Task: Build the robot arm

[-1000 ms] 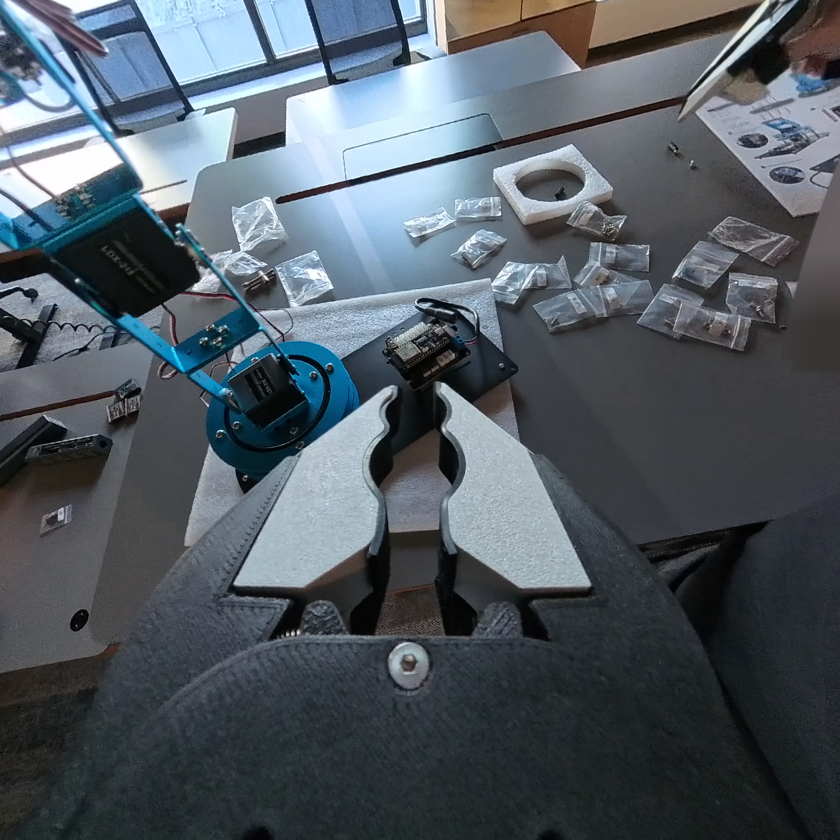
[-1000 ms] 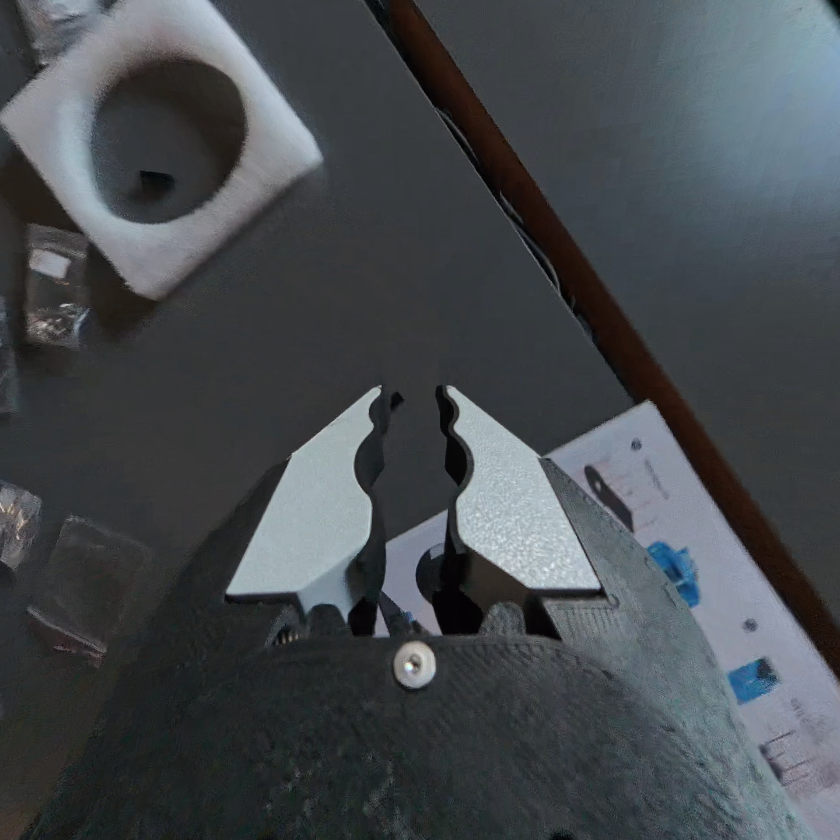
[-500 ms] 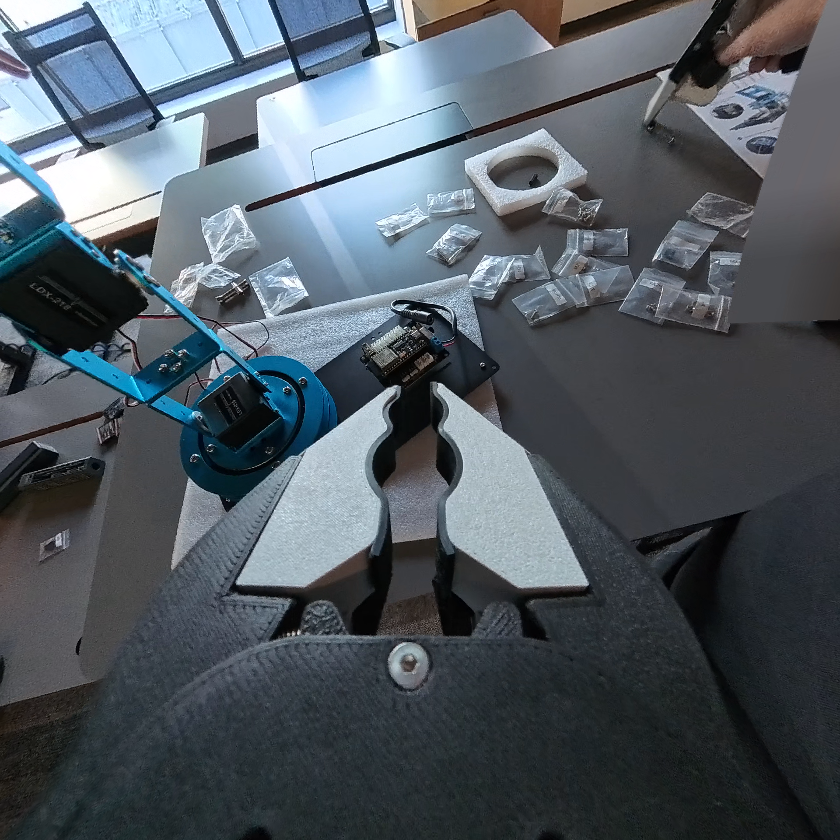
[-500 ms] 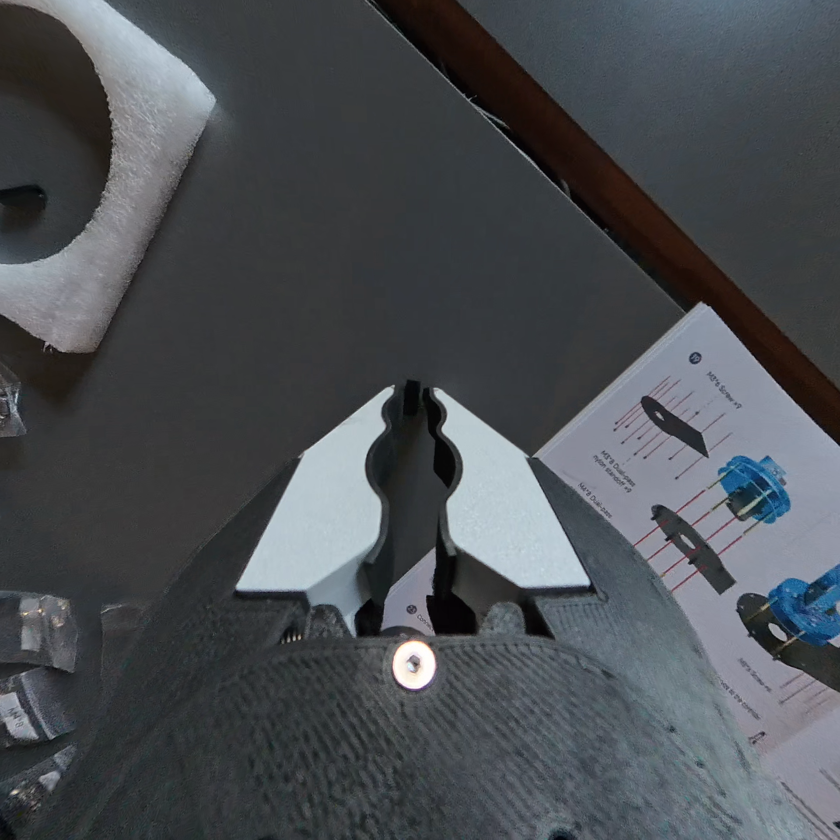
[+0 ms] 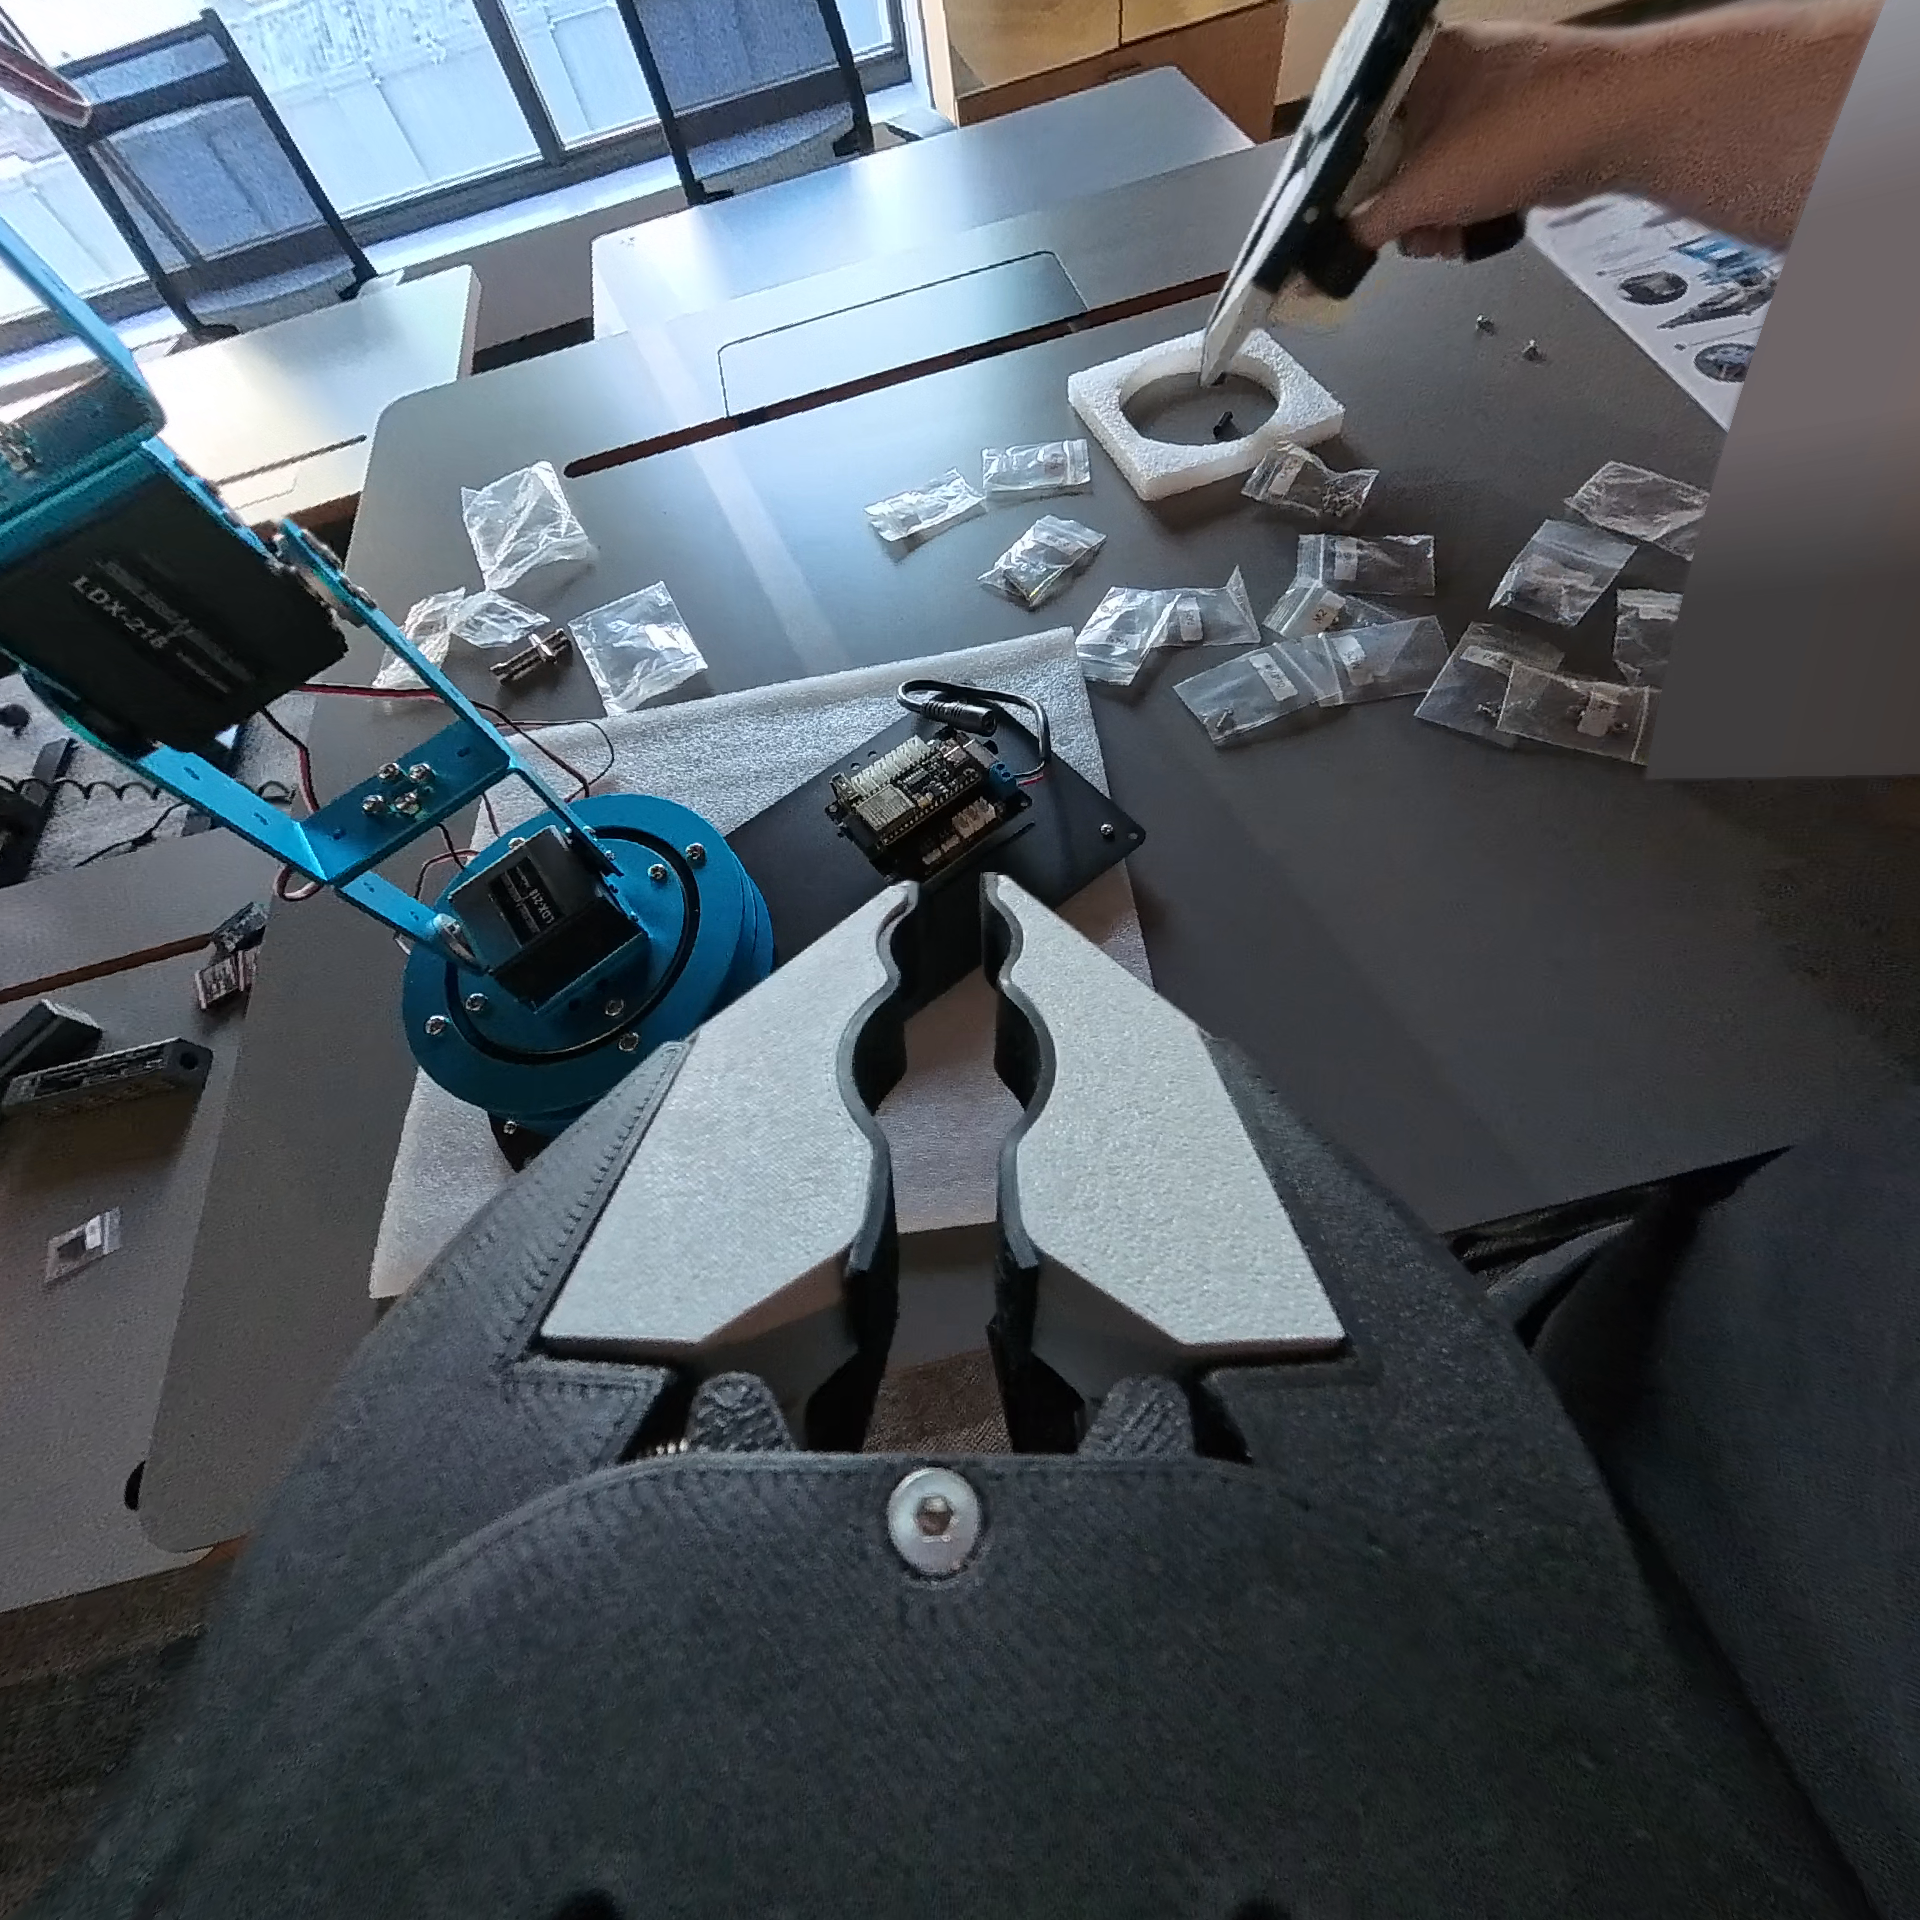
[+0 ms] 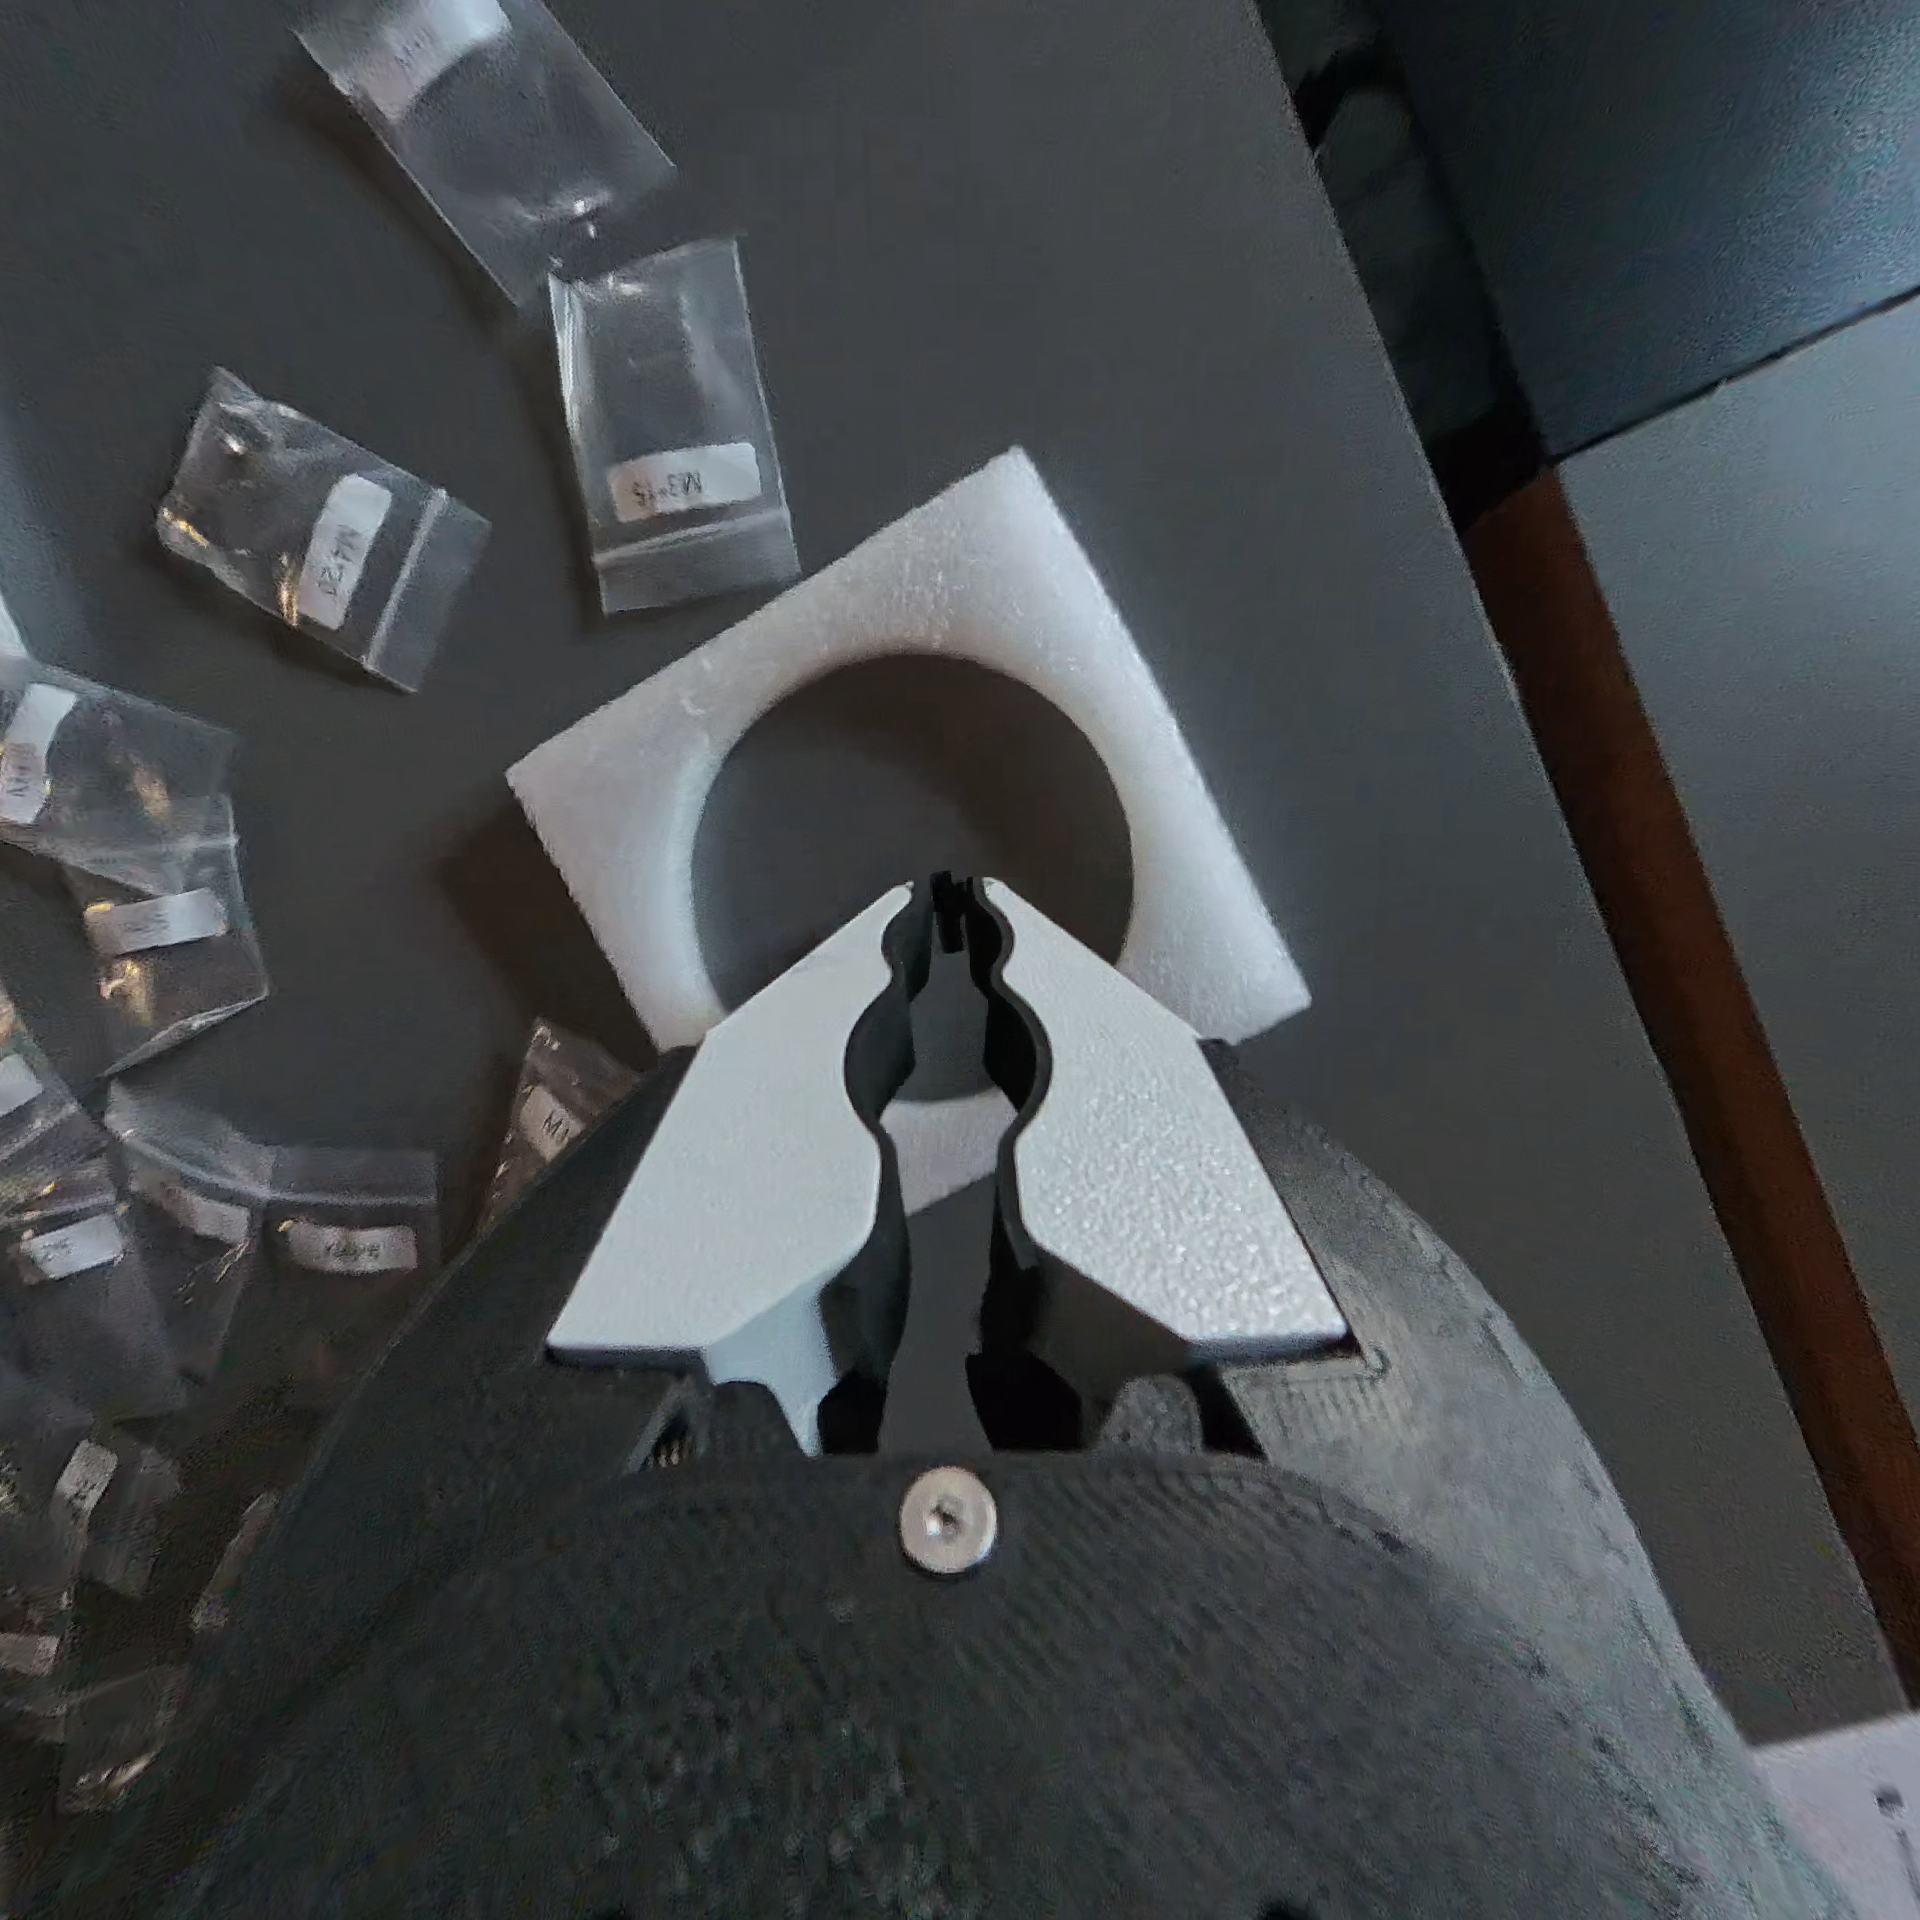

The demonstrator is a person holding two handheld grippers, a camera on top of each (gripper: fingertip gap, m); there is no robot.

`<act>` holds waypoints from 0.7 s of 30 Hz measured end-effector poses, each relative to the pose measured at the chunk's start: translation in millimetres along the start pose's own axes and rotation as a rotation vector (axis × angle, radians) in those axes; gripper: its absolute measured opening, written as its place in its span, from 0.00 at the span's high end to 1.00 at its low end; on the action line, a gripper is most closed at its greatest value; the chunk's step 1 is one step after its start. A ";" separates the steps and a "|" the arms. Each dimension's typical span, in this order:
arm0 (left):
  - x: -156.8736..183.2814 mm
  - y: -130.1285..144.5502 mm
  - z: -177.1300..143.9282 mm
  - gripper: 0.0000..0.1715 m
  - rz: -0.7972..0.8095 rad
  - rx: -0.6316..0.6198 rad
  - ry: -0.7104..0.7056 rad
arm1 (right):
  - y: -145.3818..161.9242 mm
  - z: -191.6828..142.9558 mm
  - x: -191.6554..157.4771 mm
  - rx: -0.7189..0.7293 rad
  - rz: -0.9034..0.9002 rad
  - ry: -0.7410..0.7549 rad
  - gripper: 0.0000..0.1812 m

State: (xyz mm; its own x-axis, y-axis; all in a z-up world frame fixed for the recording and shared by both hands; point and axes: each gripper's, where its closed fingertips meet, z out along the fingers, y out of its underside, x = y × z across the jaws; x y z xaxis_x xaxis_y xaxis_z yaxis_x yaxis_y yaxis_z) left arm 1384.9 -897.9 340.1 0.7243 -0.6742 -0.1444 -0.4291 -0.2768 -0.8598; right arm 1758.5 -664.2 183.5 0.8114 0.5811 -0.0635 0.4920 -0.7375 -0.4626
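Observation:
My right gripper (image 6: 943, 891) is shut on a small black part (image 6: 943, 920) held at its tips over the round hole of a white foam square (image 6: 1039, 582). In the left wrist view the right gripper (image 5: 1216, 364), held by a hand (image 5: 1558, 125), has its tips at the far edge of the hole in the foam square (image 5: 1101, 400). Another small black piece (image 5: 1224, 421) lies in that hole. My left gripper (image 5: 948, 894) is narrowly open and empty, above a white foam sheet (image 5: 1039, 675), close to a black baseplate (image 5: 1070, 831) with a circuit board (image 5: 925, 805).
A blue robot arm on a round blue base (image 5: 582, 966) stands left of the baseplate, its upper links reaching up and left. Several clear parts bags (image 5: 1309, 665) lie across the dark table and show in the right wrist view (image 6: 675, 436). An instruction sheet (image 5: 1683, 281) and two loose screws (image 5: 1486, 324) lie at the far right. My hands' fingertips stand some 45 centimeters from each other. The black baseplate (image 5: 1070, 831) lies around 20 centimeters away from my left fingertips.
My right gripper closed on the small black part near the instruction sheet and carried it left to the foam square's hole. My left gripper stayed narrowly open; its view shifted slightly.

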 end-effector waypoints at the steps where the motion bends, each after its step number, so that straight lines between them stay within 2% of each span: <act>1: -0.2 0.7 -0.9 0.95 -0.005 0.002 0.000 | -6.6 -0.8 -0.1 0.047 -0.014 -0.005 0.95; 3: -1.2 4.0 -3.5 0.95 -0.013 -0.006 -0.002 | -12.2 -18.2 0.9 0.105 -0.003 -0.015 0.88; 5: -3.8 6.9 -8.0 0.95 -0.010 -0.013 -0.017 | -6.0 -56.0 0.3 0.178 -0.025 -0.046 0.87; 8: -5.9 8.0 -14.5 0.95 -0.015 0.001 -0.029 | 47.6 -99.1 6.2 0.236 -0.165 -0.096 0.91; 11: -8.5 8.7 -14.0 0.96 -0.028 -0.002 -0.033 | 118.8 -97.8 26.8 0.196 -0.272 -0.071 0.94; 13: -8.4 8.3 -10.7 0.96 -0.025 -0.026 -0.031 | 146.0 -90.1 32.1 0.170 -0.321 -0.061 0.94; 15: -5.4 3.6 -8.0 0.96 -0.002 -0.039 -0.031 | 156.0 -84.2 30.2 0.175 -0.338 -0.081 0.94; 21: 12.8 -9.9 -2.4 0.96 0.057 -0.067 -0.028 | 160.5 -78.0 36.6 0.181 -0.389 -0.090 0.93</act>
State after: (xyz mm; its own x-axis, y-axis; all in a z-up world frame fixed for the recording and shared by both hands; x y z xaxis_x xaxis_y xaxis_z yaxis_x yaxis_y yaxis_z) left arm 1397.1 -905.4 347.9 0.7124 -0.6707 -0.2065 -0.5043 -0.2847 -0.8152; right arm 1891.8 -788.2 175.9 0.5419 0.8372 0.0734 0.6860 -0.3903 -0.6141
